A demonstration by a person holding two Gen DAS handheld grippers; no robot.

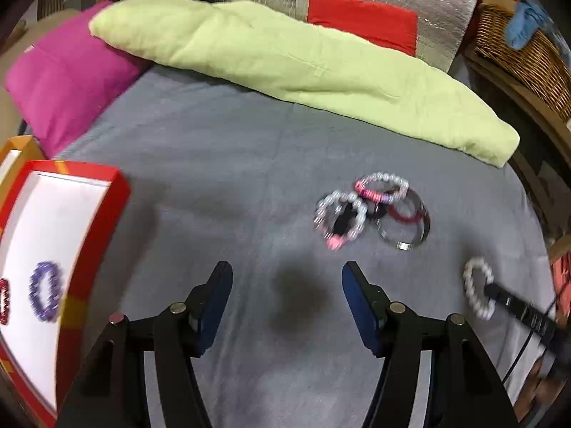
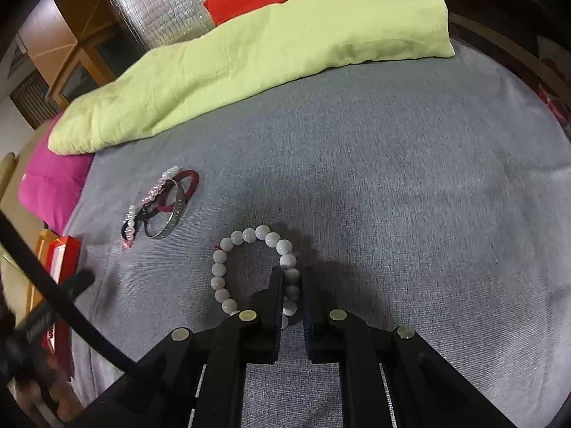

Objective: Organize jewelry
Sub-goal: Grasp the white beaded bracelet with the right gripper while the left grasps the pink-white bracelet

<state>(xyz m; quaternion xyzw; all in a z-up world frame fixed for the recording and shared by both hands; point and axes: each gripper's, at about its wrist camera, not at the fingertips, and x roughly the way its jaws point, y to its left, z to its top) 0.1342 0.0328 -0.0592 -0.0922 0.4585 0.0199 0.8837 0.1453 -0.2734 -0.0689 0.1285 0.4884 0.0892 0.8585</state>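
Observation:
My right gripper point(image 2: 292, 278) is shut on a white bead bracelet point(image 2: 228, 267), which lies on the grey bedspread point(image 2: 392, 178); it also shows in the left wrist view point(image 1: 476, 287). My left gripper point(image 1: 287, 278) is open and empty above the bedspread point(image 1: 214, 178). A pile of bracelets and bangles point(image 1: 371, 208) lies ahead of it, and also shows in the right wrist view point(image 2: 157, 207). A red box with a white lining point(image 1: 67, 232) at the left holds a purple bracelet point(image 1: 45, 290) and a red one point(image 1: 3, 301).
A light green folded blanket point(image 1: 285, 60) and a pink pillow point(image 1: 64, 82) lie at the far side of the bed. A wicker basket point(image 1: 517, 50) stands at the right. A black cable point(image 2: 53, 296) crosses the left of the right wrist view.

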